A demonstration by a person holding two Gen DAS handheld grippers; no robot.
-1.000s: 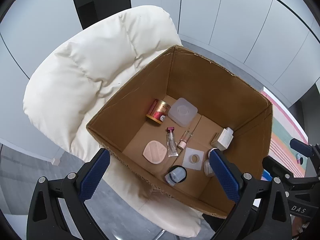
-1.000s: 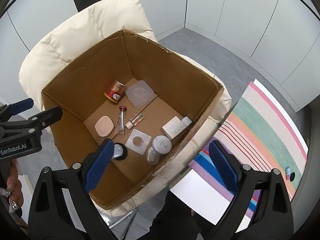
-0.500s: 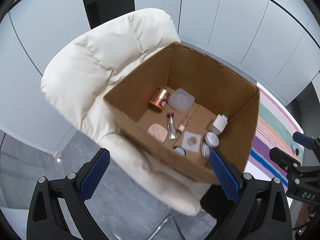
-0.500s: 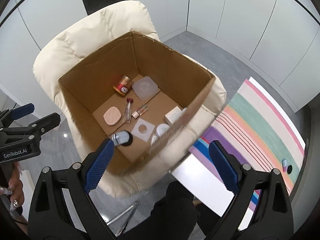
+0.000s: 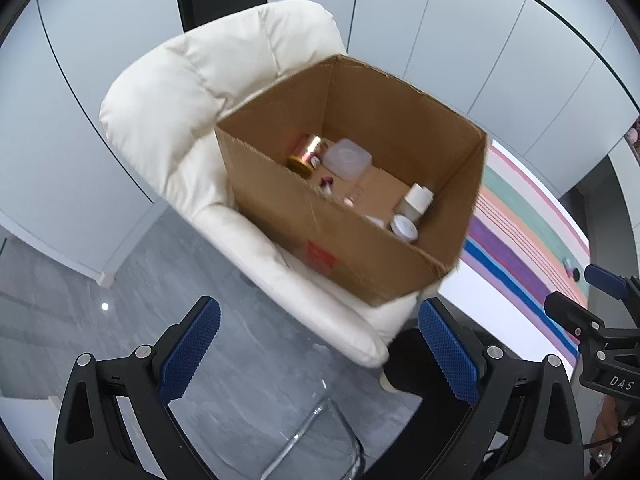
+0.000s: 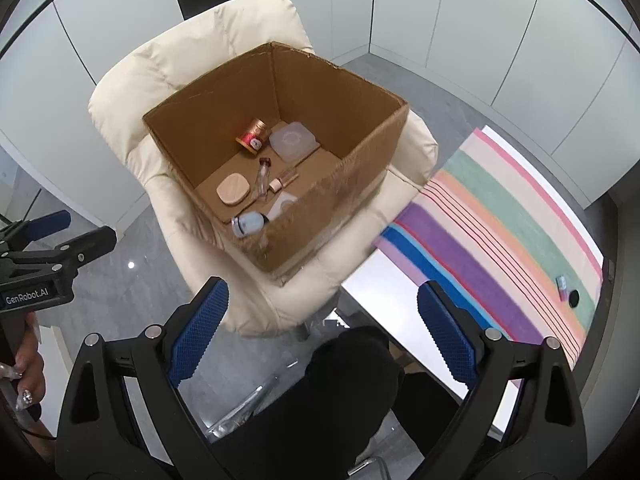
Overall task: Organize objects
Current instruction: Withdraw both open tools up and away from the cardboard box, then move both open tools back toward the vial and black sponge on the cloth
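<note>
An open cardboard box [image 5: 360,248] [image 6: 340,204] sits on a cream padded chair [image 5: 168,120] [image 6: 160,72]. Inside lie several cosmetics: a gold and red tin [image 5: 308,154] [image 6: 253,135], a clear square case [image 5: 346,158] [image 6: 291,141], a peach compact [image 6: 234,194], a clear tube [image 6: 262,174], a blue-capped jar [image 6: 249,224] and a white jar [image 5: 404,227]. My left gripper [image 5: 316,352] hangs open above the floor in front of the chair. My right gripper [image 6: 320,328] is open too, held over the person's dark lap. Both hold nothing.
A striped cloth [image 6: 500,216] [image 5: 520,236] covers a white table to the right, with a small blue item and a black cap [image 6: 568,292] near its far edge. Grey floor [image 5: 80,272] lies to the left. White cabinet walls stand behind the chair.
Both grippers have drawn back and up from over the box, so the box now looks smaller and farther. Its near wall hides more of the contents in the left wrist view.
</note>
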